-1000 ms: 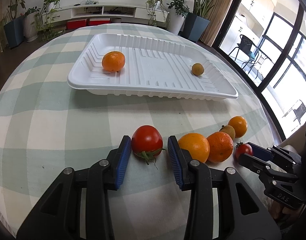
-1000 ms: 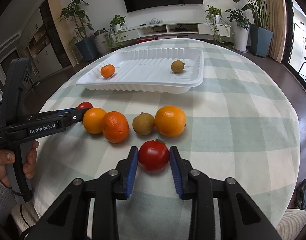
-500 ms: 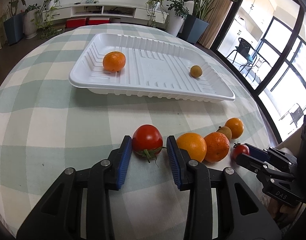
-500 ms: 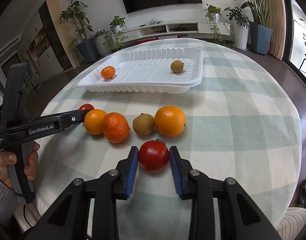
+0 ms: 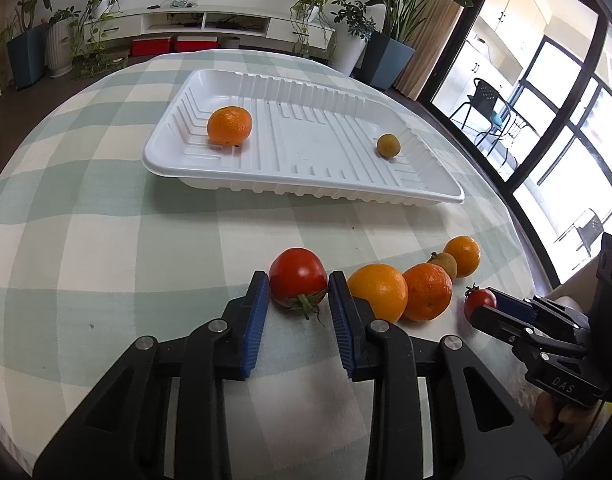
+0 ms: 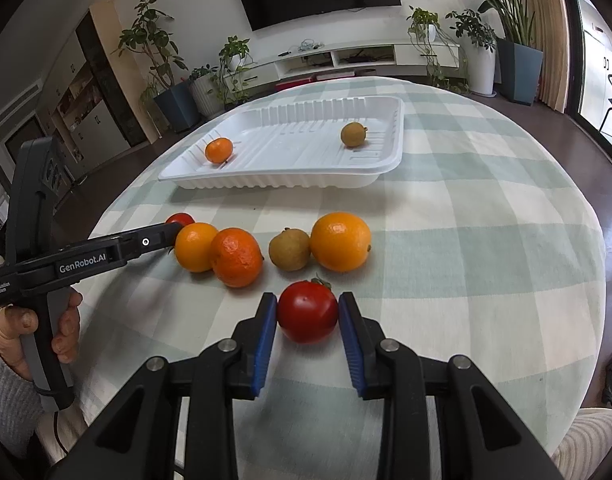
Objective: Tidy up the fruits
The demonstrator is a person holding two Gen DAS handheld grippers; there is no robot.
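In the left wrist view, the left gripper [image 5: 298, 300] is closed on a red tomato [image 5: 297, 282]; both blue pads touch its sides, low in the centre of the frame. The tomato sits on the table [image 5: 105, 240], which has a green and white checked cloth. Just to the right of it lies a row of fruit: an orange [image 5: 380, 290], a darker mandarin [image 5: 429, 291] touching it, a small brown fruit [image 5: 445, 262] and another orange [image 5: 462, 255] further back.

In the right wrist view, the right gripper [image 6: 308, 316] is closed on a second tomato [image 6: 308, 311], in the lower centre of the frame, and its pads press both sides. This tomato also appears to rest on the cloth.

The white tray [image 5: 306, 190] stands in the upper middle of both views, well apart from the row. Inside it, a mandarin in the tray [image 5: 229, 125] lies near the left end and a small brown fruit in the tray [image 5: 388, 145] near the right end.
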